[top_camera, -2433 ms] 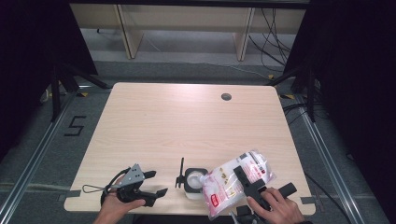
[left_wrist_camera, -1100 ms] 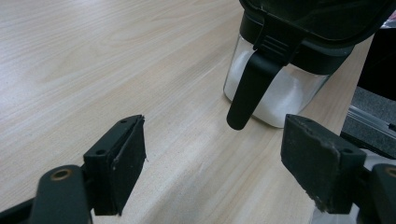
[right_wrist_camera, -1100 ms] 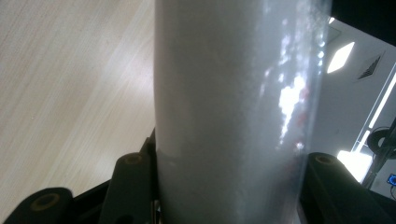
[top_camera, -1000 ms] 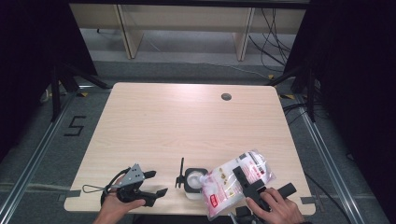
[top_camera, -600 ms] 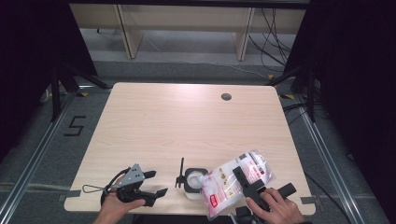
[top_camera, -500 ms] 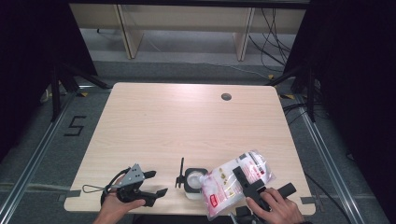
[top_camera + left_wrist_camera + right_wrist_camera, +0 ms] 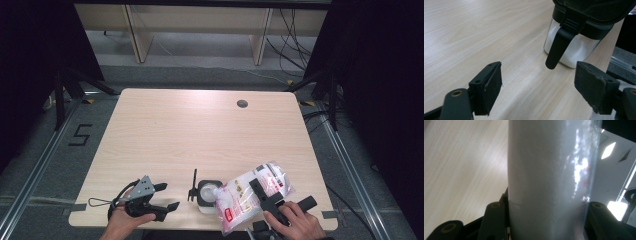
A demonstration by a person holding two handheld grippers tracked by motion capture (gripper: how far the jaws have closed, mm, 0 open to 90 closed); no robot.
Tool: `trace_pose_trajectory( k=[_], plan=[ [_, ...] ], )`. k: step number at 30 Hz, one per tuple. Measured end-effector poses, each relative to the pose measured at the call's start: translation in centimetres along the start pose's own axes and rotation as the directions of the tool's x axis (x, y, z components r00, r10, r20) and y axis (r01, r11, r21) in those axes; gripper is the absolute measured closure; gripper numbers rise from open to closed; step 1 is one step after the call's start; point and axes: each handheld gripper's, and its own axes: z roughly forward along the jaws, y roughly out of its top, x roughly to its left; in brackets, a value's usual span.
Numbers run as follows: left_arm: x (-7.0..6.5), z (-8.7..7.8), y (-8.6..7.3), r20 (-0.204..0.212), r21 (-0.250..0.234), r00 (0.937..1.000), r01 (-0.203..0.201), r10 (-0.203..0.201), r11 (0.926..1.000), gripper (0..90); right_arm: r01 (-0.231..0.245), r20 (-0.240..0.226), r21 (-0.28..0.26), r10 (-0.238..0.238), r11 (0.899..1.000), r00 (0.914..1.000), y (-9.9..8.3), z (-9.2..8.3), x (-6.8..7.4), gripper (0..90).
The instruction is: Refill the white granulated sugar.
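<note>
A clear plastic bag of white powder (image 7: 250,195) with red print is tilted over a small glass jar (image 7: 207,196) near the table's front edge. My right gripper (image 7: 261,194) is shut on the bag (image 7: 549,180), its jaws pressing on both sides of it. The jar (image 7: 574,47) has a black collar and a black lid (image 7: 193,185) swung open to its left, and it holds white powder. My left gripper (image 7: 167,196) rests on the table left of the jar, open with nothing between its fingers (image 7: 491,87).
The light wooden table (image 7: 200,135) has a round cable hole (image 7: 242,103) at the back right. Wooden shelf legs and cables stand on the floor beyond the far edge. Dark curtains hang at both sides.
</note>
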Motion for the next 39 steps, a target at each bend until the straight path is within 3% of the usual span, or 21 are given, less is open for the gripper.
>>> trace_pose_trajectory(
  k=[11,14,17,19,21,24,26,29,32,33,34,37,39],
  plan=[
    [0.01,-0.01,0.0,0.002,0.002,1.0,0.001,-0.001,1.0,21.7,0.003,0.0,0.0,-0.003,1.0,1.0,-0.01,0.02,-0.03,55.2],
    [-0.15,0.04,-0.05,-0.001,-0.005,0.9997,0.025,-0.025,0.9997,21.7,0.005,0.001,-0.001,-0.005,1.0,1.0,0.02,-0.04,-0.01,55.3],
    [-0.01,-0.04,0.01,-0.001,0.002,1.0,0.0,0.0,1.0,21.7,0.002,-0.001,0.0,-0.002,1.0,1.0,0.0,-0.01,0.01,55.4],
    [-0.15,0.05,-0.05,0.0,-0.004,0.9997,0.024,-0.024,0.9997,21.7,0.002,0.0,-0.003,-0.002,1.0,1.0,-0.01,-0.02,0.02,55.4],
    [-0.01,-0.03,0.03,0.0,0.004,1.0,0.0,0.0,1.0,21.7,0.001,0.0,-0.003,-0.001,1.0,1.0,-0.04,0.01,0.02,55.4],
    [-0.15,0.04,-0.04,0.001,-0.005,0.9997,0.024,-0.024,0.9997,21.8,0.004,0.002,-0.002,-0.004,1.0,1.0,0.0,-0.04,0.03,55.6],
    [-0.01,-0.04,0.03,0.001,0.006,1.0,-0.001,0.001,1.0,21.7,0.0,0.004,-0.004,0.0,1.0,1.0,-0.04,-0.01,0.02,55.6],
    [-0.15,0.04,-0.04,0.0,-0.005,0.9997,0.024,-0.024,0.9997,21.7,0.002,-0.001,-0.003,-0.002,1.0,1.0,-0.01,-0.02,0.04,55.7],
    [0.0,-0.01,0.0,0.004,0.003,1.0,-0.001,0.001,1.0,21.7,-0.001,0.0,-0.005,0.001,1.0,1.0,-0.07,0.02,0.04,55.7],
    [-0.07,0.0,-0.01,0.001,0.002,1.0,0.009,-0.009,1.0,21.7,-0.001,-0.001,-0.006,0.001,1.0,1.0,-0.08,0.03,0.06,55.7],
    [-0.15,0.05,-0.05,-0.003,-0.002,0.9997,0.025,-0.025,0.9997,21.7,-0.003,-0.001,-0.007,0.003,1.0,1.0,-0.09,0.02,0.07,55.8],
    [-0.12,-0.01,-0.03,0.0,0.003,0.9998,0.018,-0.018,0.9998,21.7,-0.016,0.001,-0.012,0.016,1.0,0.9999,-0.2,0.08,0.19,55.8],
    [-0.14,0.04,-0.04,-0.003,-0.002,0.9998,0.022,-0.022,0.9998,21.7,-0.057,0.021,-0.016,0.057,0.998,0.9981,-0.13,0.08,0.49,55.9]
  ],
)
